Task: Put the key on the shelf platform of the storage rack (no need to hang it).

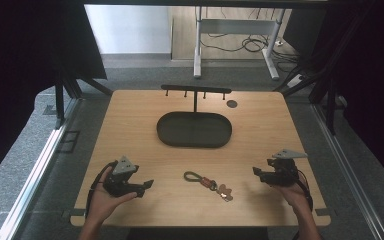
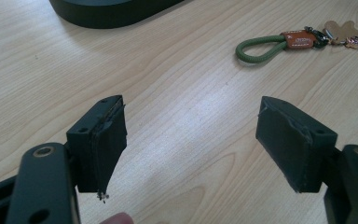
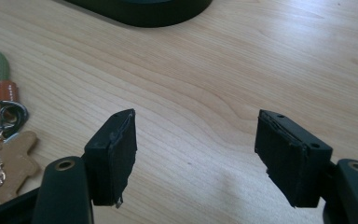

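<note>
A keychain (image 1: 208,182) lies flat on the wooden desk (image 1: 130,125) in the lower middle of the high view, between the two grippers and touching neither. It has a green cord loop at its left end, a reddish-brown leather band in the middle, and a metal ring with a small tan figure-shaped tag at its right end. The left gripper (image 1: 147,186) sits at the lower left of that view, held in a hand (image 1: 105,197); its jaws stand released and wide apart over bare wood, with the keychain (image 2: 298,41) at the upper right of the left gripper view. The right gripper (image 1: 256,172) sits at the lower right, its jaws also parted with nothing between them; the keychain (image 3: 4,135) lies at the left edge of the right gripper view. A dark oval tray (image 1: 194,129) rests on the desk in the centre of the high view, with a black hook rack (image 1: 196,91) standing just behind it.
</note>
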A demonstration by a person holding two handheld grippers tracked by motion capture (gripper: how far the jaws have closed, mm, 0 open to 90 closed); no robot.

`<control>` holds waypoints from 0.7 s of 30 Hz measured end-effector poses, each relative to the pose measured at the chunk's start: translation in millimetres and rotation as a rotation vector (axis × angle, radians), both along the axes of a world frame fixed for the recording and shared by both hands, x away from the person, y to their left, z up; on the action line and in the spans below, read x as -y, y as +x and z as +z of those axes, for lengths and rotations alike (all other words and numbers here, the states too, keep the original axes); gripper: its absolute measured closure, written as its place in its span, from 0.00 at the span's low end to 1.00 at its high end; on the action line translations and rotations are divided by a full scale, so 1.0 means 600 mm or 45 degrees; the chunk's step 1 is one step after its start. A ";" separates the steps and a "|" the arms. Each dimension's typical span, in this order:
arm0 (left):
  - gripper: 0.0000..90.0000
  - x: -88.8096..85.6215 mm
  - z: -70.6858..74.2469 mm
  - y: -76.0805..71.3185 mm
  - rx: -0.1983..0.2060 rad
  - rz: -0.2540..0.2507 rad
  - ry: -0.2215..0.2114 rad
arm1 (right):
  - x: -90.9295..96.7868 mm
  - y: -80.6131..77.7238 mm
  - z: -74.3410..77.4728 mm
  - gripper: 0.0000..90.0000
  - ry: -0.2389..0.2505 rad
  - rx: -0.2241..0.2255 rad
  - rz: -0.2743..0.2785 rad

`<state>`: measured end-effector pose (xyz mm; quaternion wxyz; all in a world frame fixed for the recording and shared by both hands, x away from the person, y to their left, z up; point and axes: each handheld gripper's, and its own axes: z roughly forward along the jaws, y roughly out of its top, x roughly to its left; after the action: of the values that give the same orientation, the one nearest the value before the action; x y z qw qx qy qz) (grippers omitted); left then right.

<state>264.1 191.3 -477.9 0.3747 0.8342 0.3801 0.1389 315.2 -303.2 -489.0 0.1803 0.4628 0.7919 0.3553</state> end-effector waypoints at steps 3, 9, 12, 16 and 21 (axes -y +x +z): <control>0.28 0.003 -0.001 0.000 -0.001 -0.010 0.002 | -0.008 0.004 0.009 0.37 -0.010 -0.011 0.038; 0.28 -0.001 -0.003 0.002 -0.006 -0.003 0.000 | -0.023 0.014 0.033 0.38 -0.058 -0.041 0.111; 0.28 -0.005 0.001 0.001 0.002 0.004 -0.009 | -0.034 0.016 0.049 0.42 -0.072 -0.054 0.176; 0.27 -0.007 0.002 0.000 0.003 0.007 -0.012 | -0.052 0.018 0.065 0.43 -0.115 -0.070 0.238; 0.28 -0.008 0.005 -0.002 0.006 0.006 -0.021 | -0.070 0.022 0.078 0.45 -0.143 -0.089 0.291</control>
<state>262.7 196.3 -475.0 0.3820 0.8299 0.3822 0.1386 328.4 -261.1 -442.3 0.1365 0.3709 0.8639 0.3121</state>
